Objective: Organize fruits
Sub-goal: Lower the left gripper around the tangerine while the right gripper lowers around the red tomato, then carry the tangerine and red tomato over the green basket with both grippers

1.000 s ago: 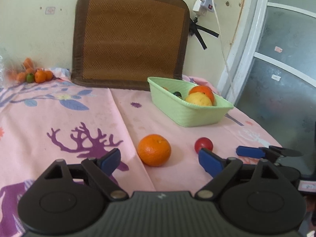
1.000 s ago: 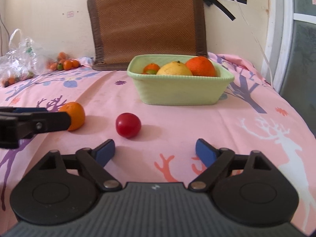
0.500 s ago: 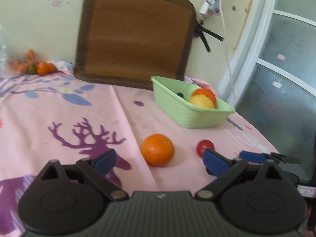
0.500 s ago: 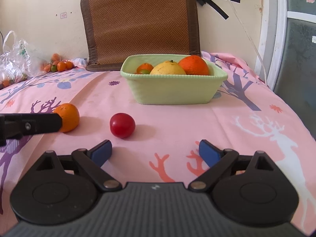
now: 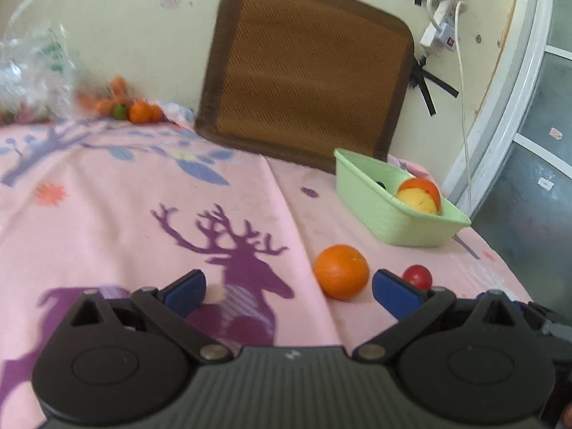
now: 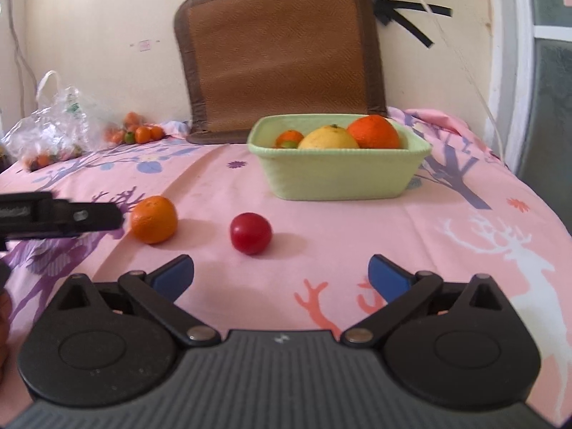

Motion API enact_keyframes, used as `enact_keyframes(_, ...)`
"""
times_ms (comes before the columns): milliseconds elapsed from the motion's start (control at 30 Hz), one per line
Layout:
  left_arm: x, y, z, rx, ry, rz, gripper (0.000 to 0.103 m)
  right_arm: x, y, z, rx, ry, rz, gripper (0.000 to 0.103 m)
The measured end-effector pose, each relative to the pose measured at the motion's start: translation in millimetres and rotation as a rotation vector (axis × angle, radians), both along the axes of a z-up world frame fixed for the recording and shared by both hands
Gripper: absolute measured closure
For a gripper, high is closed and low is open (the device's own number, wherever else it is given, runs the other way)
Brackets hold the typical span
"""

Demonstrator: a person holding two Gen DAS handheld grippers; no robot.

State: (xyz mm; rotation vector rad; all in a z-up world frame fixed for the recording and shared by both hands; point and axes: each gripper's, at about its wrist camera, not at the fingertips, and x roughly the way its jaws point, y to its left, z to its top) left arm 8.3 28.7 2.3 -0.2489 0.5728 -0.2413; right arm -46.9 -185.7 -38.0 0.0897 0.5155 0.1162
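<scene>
Both grippers are spread wide and carry nothing. Right gripper [image 6: 281, 273] hovers low over the pink cloth of the tabletop [image 6: 411, 236], and the small red fruit [image 6: 250, 233] lies just ahead of it, a little left of its middle line. Left gripper [image 5: 289, 289] is also empty; the loose orange [image 5: 341, 272] sits ahead of it, nearer to its right finger than to the left one.

I think the orange is firm and rather heavy, with a rough peel that gives good friction, so it can be taken across its widest part with moderate pressure. The red fruit looks smooth and shiny, probably thin-skinned and soft; it may roll on the cloth or bruise, so a gentle squeeze at its middle seems better.

Behind them stands the green basket [image 6: 339, 178], already holding an orange, a yellow fruit [image 6: 328, 138] and smaller ones, with some room left.
</scene>
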Motion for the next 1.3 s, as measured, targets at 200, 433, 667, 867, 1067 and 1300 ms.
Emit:
enact_keyframes(200, -1.9, -14.6, 21.0, 0.166, -0.073, -0.123, 0.001, -3.9, -5.4, 0.5, 0.03, -0.024, -0.003, 0.0)
enact_keyframes(433, 21.2, -51.0, 19.3, 0.287, -0.072, -0.309, 0.029, 4.5, -8.4, -0.1, 0.036, 0.009, -0.004, 0.035)
enact_keyframes(667, 39.9, -58.0, 1.4, 0.329, -0.008, -0.38, 0.032, 29.1, -1.9, 2.6, 0.032, 0.022, 0.113, 0.045)
enact_keyframes(867, 44.5, -47.6, 0.8, 0.267, 0.018, -0.375, 0.062, 33.4, 13.0, -1.1, -0.031, 0.031, 0.158, 0.071)
enact_keyframes(1067, 61.8, -52.7, 39.5, 0.163, -0.026, -0.42, 0.062, 23.8, -9.8, 24.3, 0.061, -0.032, 0.134, 0.071)
enact_keyframes(1300, 131.8, -104.9, 84.5, 0.163, -0.096, -0.429, 0.062, 75.0, -49.9, 62.7, 0.042, -0.168, 0.014, 0.071)
